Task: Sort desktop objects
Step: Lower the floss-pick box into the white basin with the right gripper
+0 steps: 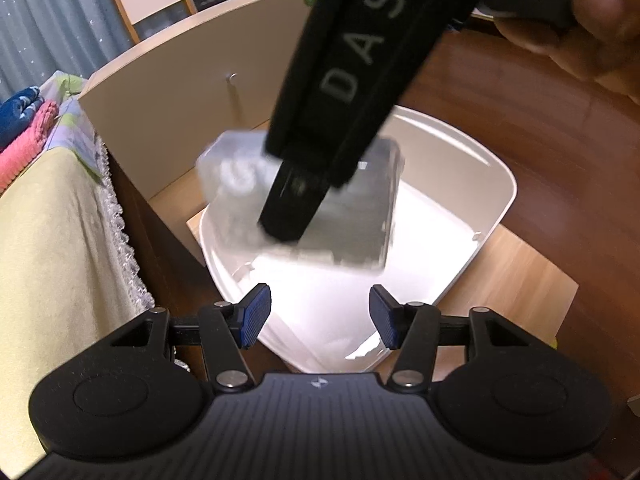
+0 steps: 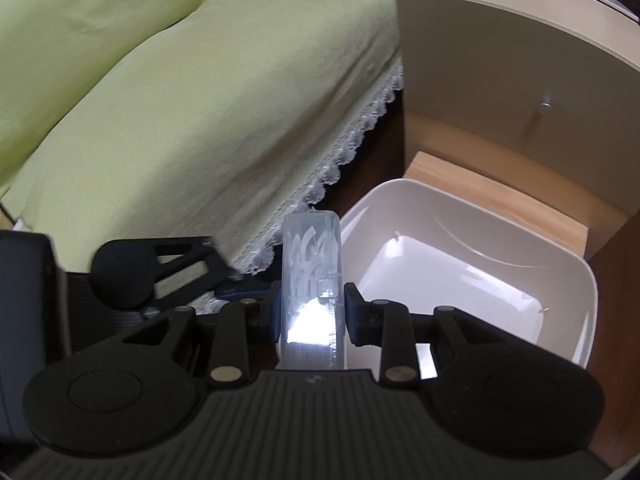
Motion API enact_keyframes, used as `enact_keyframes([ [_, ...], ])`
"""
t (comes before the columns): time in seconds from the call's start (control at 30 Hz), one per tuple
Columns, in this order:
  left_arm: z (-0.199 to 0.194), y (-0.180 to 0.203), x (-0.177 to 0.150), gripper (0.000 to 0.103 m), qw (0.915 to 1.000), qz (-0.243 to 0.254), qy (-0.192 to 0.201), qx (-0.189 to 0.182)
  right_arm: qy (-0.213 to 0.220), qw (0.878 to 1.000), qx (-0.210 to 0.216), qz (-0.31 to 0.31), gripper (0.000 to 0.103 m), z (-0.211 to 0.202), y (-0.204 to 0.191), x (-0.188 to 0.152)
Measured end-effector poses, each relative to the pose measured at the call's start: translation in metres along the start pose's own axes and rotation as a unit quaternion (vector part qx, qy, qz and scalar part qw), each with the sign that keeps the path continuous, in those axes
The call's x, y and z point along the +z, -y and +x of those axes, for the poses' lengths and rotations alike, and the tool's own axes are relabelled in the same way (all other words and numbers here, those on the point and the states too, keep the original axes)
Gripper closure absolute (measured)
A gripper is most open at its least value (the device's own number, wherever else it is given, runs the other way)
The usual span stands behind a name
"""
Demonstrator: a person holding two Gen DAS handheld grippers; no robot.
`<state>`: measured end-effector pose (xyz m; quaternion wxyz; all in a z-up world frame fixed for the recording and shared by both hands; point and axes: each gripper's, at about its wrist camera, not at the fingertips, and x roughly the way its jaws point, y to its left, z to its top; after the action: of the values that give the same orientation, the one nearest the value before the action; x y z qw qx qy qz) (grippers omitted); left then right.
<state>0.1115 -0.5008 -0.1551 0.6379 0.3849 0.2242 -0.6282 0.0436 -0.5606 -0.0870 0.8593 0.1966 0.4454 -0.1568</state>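
- Right gripper (image 2: pixel 312 312): clamped on a clear plastic box (image 2: pixel 312 280), which stands on edge between the two fingers; white scribbled markings show through its wall.
- Seen from the left wrist view, the same clear plastic box (image 1: pixel 352 216) hangs above the white plastic bin (image 1: pixel 472 160), with the right gripper's black body and its "DAS" lettering reaching down from the top of the frame. The picture is blurred here; whether the box touches the bin floor cannot be told.
- A hand (image 1: pixel 592 20) grips the right tool at the upper right.
- Left gripper (image 1: pixel 320 316): fingers spread wide, blue pads (image 1: pixel 256 316) apart, nothing between them; it hovers over the near rim of the bin.
- The bin interior (image 2: pixel 460 272) shows no items on its floor in the right wrist view.
- The bin sits on a light wood shelf (image 1: pixel 520 268), just in front of a beige cabinet (image 1: pixel 180 92) with a small knob.
- A green bedspread (image 2: pixel 180 100) with a lace edge lies to the left of the cabinet.
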Motion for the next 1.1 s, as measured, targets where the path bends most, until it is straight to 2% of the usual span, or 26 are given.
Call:
enact_keyframes([
  [0.33, 0.002, -0.020, -0.002, 0.045, 0.9984, -0.036, -0.009, 0.043, -0.017, 0.997, -0.051, 0.060, 0.076, 0.052, 0.046, -0.015],
  [0.53, 0.005, -0.022, -0.010, 0.045, 0.9960, -0.062, -0.021, 0.060, -0.029, 0.992, -0.059, 0.112, 0.076, 0.094, 0.067, -0.018],
  [0.73, 0.003, -0.023, -0.016, 0.045, 0.9953, -0.066, -0.028, 0.066, -0.033, 0.984, -0.060, 0.165, 0.076, 0.133, 0.078, -0.020],
  [0.87, 0.006, -0.021, -0.019, 0.045, 0.9952, -0.063, -0.033, 0.067, -0.041, 0.977, -0.077, 0.195, 0.076, 0.154, 0.084, -0.020],
  [1.1, 0.008, -0.021, -0.021, 0.045, 0.9955, -0.063, -0.035, 0.061, -0.046, 0.976, -0.079, 0.199, 0.076, 0.172, 0.082, -0.022],
])
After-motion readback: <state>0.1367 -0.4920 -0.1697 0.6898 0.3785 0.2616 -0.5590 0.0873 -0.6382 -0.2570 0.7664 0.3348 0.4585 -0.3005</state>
